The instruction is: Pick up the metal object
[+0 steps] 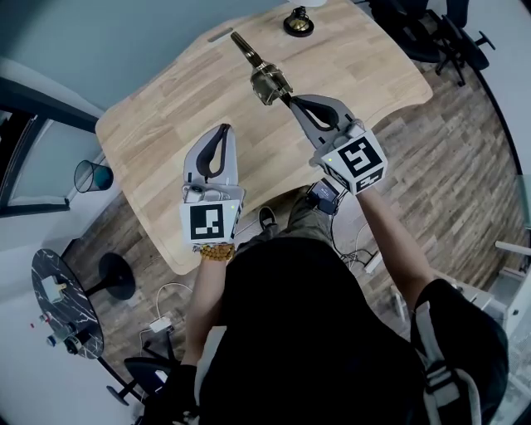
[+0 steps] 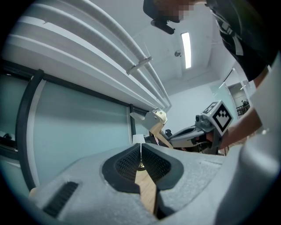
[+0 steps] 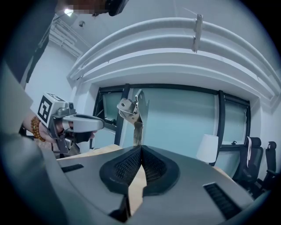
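Note:
The metal object (image 1: 267,79) is a long bar with a hinged bracket near its middle, held up off the wooden table (image 1: 166,108). My right gripper (image 1: 292,101) is shut on its near end. In the right gripper view the metal object (image 3: 135,115) sticks straight out of my right gripper (image 3: 141,148). My left gripper (image 1: 222,130) hovers to the left, shut, with nothing in it. From my left gripper (image 2: 141,147) I see the metal object (image 2: 156,121) and the right gripper (image 2: 193,132) ahead to the right.
A small dark round piece with a brass top (image 1: 299,23) stands at the table's far edge, beside a cable slot (image 1: 220,35). Office chairs (image 1: 431,33) stand at the far right. A bin (image 1: 91,176) and a round dark side table (image 1: 62,303) are on the left.

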Tool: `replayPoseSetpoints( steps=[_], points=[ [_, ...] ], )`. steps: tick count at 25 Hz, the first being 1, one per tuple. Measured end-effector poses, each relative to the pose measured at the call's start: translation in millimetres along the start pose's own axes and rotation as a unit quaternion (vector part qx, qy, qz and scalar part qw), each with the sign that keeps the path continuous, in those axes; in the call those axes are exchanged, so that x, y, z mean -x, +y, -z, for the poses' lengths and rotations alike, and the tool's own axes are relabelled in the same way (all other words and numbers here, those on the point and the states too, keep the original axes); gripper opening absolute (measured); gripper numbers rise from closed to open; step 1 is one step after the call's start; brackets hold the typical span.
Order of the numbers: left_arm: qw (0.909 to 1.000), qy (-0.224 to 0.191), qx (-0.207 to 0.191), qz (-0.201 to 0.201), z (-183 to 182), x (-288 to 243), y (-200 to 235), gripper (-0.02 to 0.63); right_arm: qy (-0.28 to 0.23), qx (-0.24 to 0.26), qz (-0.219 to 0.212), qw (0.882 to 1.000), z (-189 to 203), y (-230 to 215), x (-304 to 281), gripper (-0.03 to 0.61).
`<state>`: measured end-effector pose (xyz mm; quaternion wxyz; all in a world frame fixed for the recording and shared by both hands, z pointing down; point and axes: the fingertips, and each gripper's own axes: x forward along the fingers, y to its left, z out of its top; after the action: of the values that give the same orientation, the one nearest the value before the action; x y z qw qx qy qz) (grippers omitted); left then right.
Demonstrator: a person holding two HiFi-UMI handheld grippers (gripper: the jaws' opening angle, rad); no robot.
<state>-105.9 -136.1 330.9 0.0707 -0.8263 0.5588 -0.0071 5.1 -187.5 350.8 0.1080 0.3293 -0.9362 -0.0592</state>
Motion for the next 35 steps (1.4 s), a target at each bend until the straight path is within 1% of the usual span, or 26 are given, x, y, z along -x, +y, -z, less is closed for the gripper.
replayPoseSetpoints(
  steps=[3, 8, 18, 27, 35],
  points=[
    [1.0000, -0.001, 0.001, 0.000, -1.1, -0.9, -1.0, 0.023, -0.012, 0.000, 0.010, 1.000, -3.1, 0.1, 5.7, 0.002],
    [1.0000, 0.000, 0.003, 0.001, 1.5, -3.7, 1.7, 0.023, -0.029, -0.016, 0.025, 0.999, -2.3, -0.3, 10.1, 0.002],
    [1.0000, 0.003, 0.004, 0.006, 8.7, -8.2, -2.3, 0.023, -0.051, -0.042, 0.034, 0.997, 4.6, 3.4, 16.6, 0.002],
    [0.9998, 0.009, 0.014, 0.013, 20.8, -4.4, -9.8, 0.023, -0.053, -0.057, 0.034, 0.996, 16.3, 10.5, 21.9, 0.002],
    [0.9997, 0.008, 0.005, 0.022, 27.8, -7.0, -16.6, 0.023, -0.054, -0.078, 0.033, 0.995, 27.9, 9.8, 25.1, 0.002]
  ],
)
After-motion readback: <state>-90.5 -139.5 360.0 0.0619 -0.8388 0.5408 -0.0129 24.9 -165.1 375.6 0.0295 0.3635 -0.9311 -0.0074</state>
